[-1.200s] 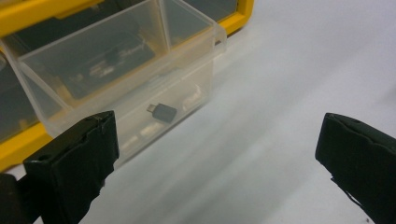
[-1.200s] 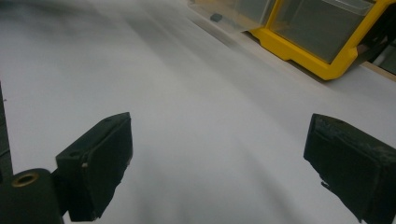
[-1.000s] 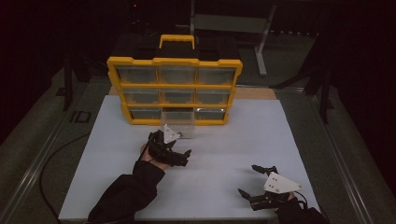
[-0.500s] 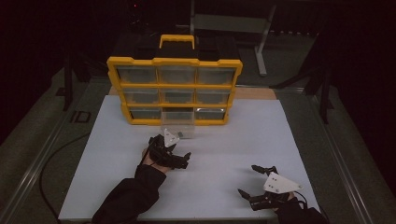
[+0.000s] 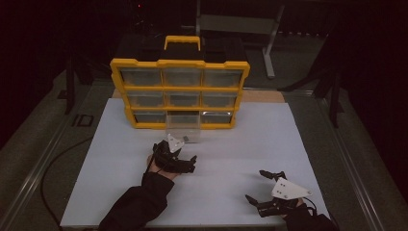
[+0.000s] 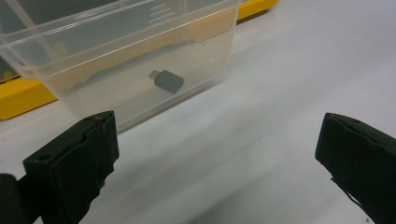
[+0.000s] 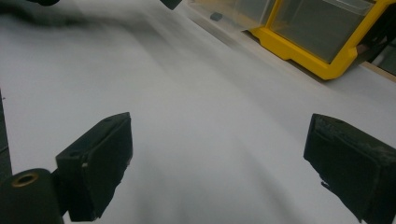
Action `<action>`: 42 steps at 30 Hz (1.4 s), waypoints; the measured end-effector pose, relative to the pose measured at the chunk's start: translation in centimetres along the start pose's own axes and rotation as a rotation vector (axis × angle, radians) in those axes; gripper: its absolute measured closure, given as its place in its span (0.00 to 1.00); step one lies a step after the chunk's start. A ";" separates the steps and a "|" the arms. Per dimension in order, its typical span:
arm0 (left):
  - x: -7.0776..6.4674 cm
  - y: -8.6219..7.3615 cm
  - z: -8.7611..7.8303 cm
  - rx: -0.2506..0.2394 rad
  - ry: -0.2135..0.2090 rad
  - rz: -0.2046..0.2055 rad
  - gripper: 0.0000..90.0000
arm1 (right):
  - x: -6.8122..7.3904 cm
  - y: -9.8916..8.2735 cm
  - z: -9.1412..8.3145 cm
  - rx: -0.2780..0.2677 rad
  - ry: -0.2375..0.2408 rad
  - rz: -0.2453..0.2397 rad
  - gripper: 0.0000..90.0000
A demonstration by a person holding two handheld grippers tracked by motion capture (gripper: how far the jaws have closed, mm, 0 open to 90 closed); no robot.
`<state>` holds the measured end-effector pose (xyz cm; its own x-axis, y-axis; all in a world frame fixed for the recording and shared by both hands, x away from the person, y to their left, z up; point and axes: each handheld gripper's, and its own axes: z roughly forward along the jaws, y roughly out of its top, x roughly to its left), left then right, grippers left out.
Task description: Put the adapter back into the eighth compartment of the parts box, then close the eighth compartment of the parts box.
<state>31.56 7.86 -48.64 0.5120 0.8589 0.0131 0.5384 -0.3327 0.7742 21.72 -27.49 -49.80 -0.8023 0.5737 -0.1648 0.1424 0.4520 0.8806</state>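
**Both hand-held grippers open on a white tabletop, one drawer pulled out**

The white tabletop (image 5: 231, 144) is a flat, matt sheet with straight edges. Most of its surface is bare, so there is wide free room on the 3 o'clock and 9 o'clock sides and across the near half.

At 12 o'clock stands a yellow plastic organizer (image 5: 180, 91) with a handle on top and three rows of three clear drawers. It is upright, close to the far edge of the sheet. One clear drawer (image 5: 183, 129), from the middle of the bottom row, is pulled out toward 6 o'clock and lies on the sheet. Its walls are thin, smooth and transparent. Inside it lies a small grey adapter (image 6: 168, 81), box-shaped with a short metal plug at one end.

The left hand-held gripper (image 5: 179, 156) is just at the 6 o'clock side of this drawer, near it but apart. Its jaws are spread wide and hold nothing. The jaw pads (image 6: 77, 158) are black, blocky and a little rough at the edges.

The right hand-held gripper (image 5: 263, 186) is near the 5 o'clock corner of the sheet, well apart from the left one. Its jaws also stand wide apart and empty, with a grey three-cornered plate on top.

I can read no writing or brand on any of these things.
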 end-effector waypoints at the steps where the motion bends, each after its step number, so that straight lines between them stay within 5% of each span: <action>1: 0.0 0.0 0.0 -0.004 -0.006 -0.007 0.00 | 0.0 0.0 0.0 0.000 -0.001 0.002 0.09; 9: -0.1 0.0 0.0 -0.006 0.004 -0.026 0.00 | 0.0 0.0 0.0 0.001 -0.005 -0.001 0.09; 31: -0.7 0.0 0.1 0.021 0.037 0.007 0.01 | 0.0 0.0 0.0 0.002 -0.005 0.000 0.09; 42: -0.5 0.0 0.0 0.006 0.077 0.004 0.19 | -0.1 0.0 0.0 0.002 -0.002 0.002 0.09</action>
<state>31.28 7.44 -48.67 0.4612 0.8850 0.0644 0.5409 -0.3379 0.7702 21.78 -27.52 -49.82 -0.8006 0.5762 -0.1642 0.1448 0.4521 0.8802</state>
